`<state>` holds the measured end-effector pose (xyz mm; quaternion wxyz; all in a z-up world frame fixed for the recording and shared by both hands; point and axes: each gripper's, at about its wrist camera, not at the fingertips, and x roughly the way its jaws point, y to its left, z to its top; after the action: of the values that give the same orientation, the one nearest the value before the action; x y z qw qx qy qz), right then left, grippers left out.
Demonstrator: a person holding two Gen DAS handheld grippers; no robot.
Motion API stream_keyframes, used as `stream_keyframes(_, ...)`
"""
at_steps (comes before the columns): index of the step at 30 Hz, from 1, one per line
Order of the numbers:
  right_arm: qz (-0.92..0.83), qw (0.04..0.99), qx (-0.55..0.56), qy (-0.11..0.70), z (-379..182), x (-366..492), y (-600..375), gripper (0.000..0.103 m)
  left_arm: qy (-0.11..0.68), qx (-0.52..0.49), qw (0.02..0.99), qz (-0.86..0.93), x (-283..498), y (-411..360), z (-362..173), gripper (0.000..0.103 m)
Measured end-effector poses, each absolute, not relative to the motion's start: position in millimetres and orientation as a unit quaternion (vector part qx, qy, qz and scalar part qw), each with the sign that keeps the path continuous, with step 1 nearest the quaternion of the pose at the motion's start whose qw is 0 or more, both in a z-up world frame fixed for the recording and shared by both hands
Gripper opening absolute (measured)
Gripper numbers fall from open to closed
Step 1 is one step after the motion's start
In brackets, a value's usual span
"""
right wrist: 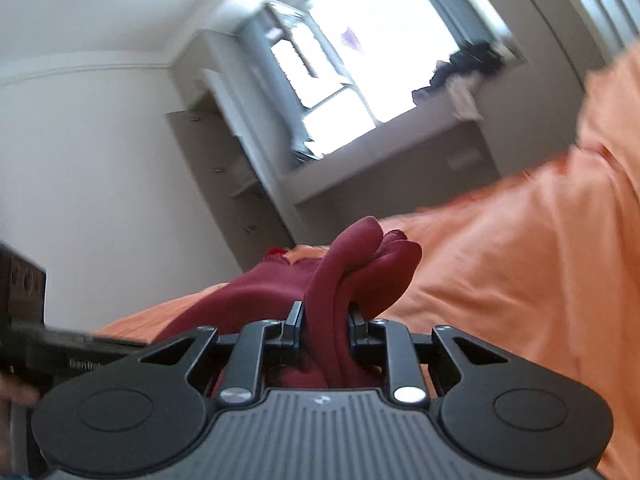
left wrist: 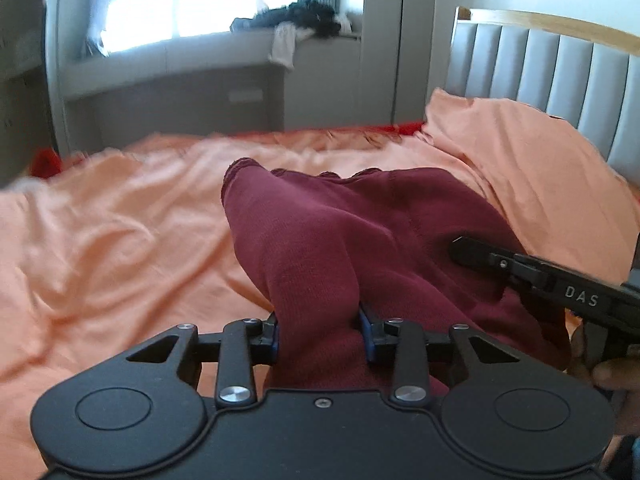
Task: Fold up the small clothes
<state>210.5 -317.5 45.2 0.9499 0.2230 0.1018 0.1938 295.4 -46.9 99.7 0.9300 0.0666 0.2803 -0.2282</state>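
A maroon knit garment lies bunched on the orange bed sheet. My left gripper is shut on a thick fold of the garment at its near edge. My right gripper is shut on another bunched fold of the same garment and is tilted, holding the cloth up off the bed. In the left wrist view the right gripper's finger comes in from the right and rests against the garment. The left gripper's body shows at the left edge of the right wrist view.
An orange pillow lies at the grey padded headboard on the right. A window sill holds a pile of dark clothes. Grey cabinets stand beyond the bed. A red cloth edge shows at the bed's far left.
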Motion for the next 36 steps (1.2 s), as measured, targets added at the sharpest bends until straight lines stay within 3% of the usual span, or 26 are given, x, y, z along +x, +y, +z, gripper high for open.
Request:
stream_keyframes(5,0.217,0.95,0.206,0.088,53,221,-292,0.022,0.264,0.065,0.942,-0.198,293,-24,102,0.038)
stream_keyframes(13,0.206,0.95,0.183,0.148,32,251,-269,0.022,0.285,-0.022,0.941,-0.181,305,11,53,0.043)
stream_keyframes(20,0.193,0.952,0.169,0.164,25,255,-273,0.027,0.284,-0.057,0.939,-0.184,306,23,46,0.05)
stream_keyframes(32,0.17,0.963,0.127,0.166,27,252,-265,0.047,0.289,-0.098,0.937,-0.168,306,36,40,0.064)
stream_keyframes(36,0.152,0.965,0.127,0.169,27,250,-267,0.064,0.292,-0.123,0.936,-0.154,304,40,39,0.07)
